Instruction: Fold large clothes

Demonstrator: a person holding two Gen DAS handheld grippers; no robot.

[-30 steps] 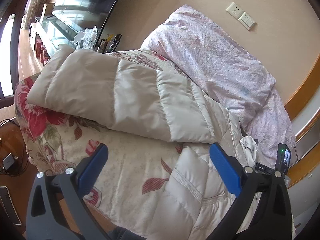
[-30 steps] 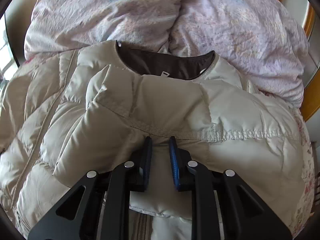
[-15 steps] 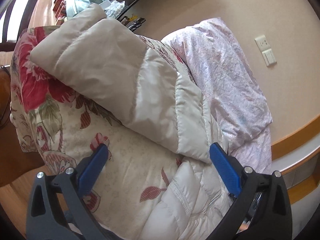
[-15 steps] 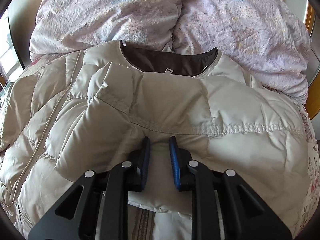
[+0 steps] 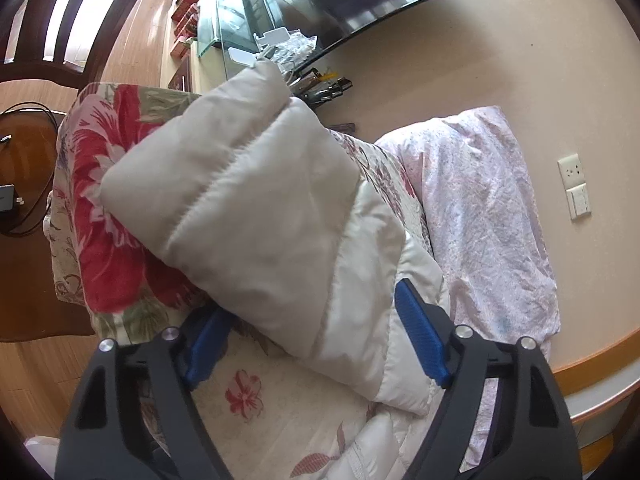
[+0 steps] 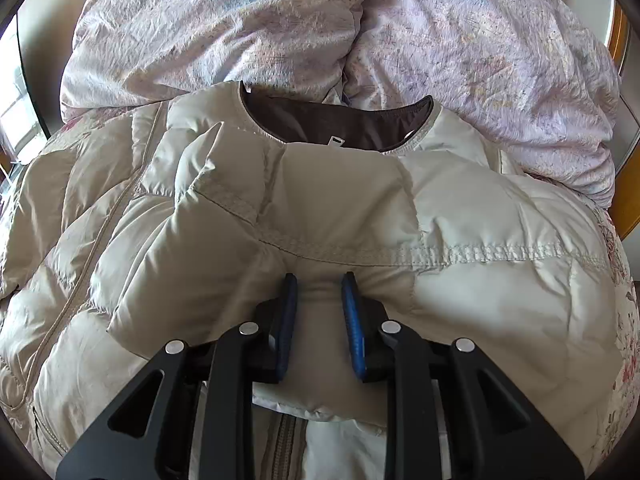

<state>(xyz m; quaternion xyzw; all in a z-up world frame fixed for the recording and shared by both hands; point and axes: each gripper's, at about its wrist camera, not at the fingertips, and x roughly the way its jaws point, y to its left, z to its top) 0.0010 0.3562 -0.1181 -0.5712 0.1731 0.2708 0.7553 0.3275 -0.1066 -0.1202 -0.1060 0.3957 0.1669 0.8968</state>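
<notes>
Beige wall (image 5: 460,60) with a socket plate (image 5: 574,186) backs the bed, whose floral bedspread (image 5: 104,208) drops off at its left edge toward wooden floor (image 5: 24,372); a rumpled pale duvet (image 6: 360,32) fills the far side. Cream puffer jacket (image 6: 460,216) lies flat on the bedspread, collar toward the duvet. One sleeve (image 5: 256,216) extends across the bedspread toward the bed's left edge. Left gripper (image 5: 316,340), angled downward, straddles this sleeve; its jaws are closing, pads not yet pressing. Right gripper (image 6: 318,312), pitched steeply down, pinches a bunched fold of the other sleeve laid over the jacket's chest, its jaws easing apart.
</notes>
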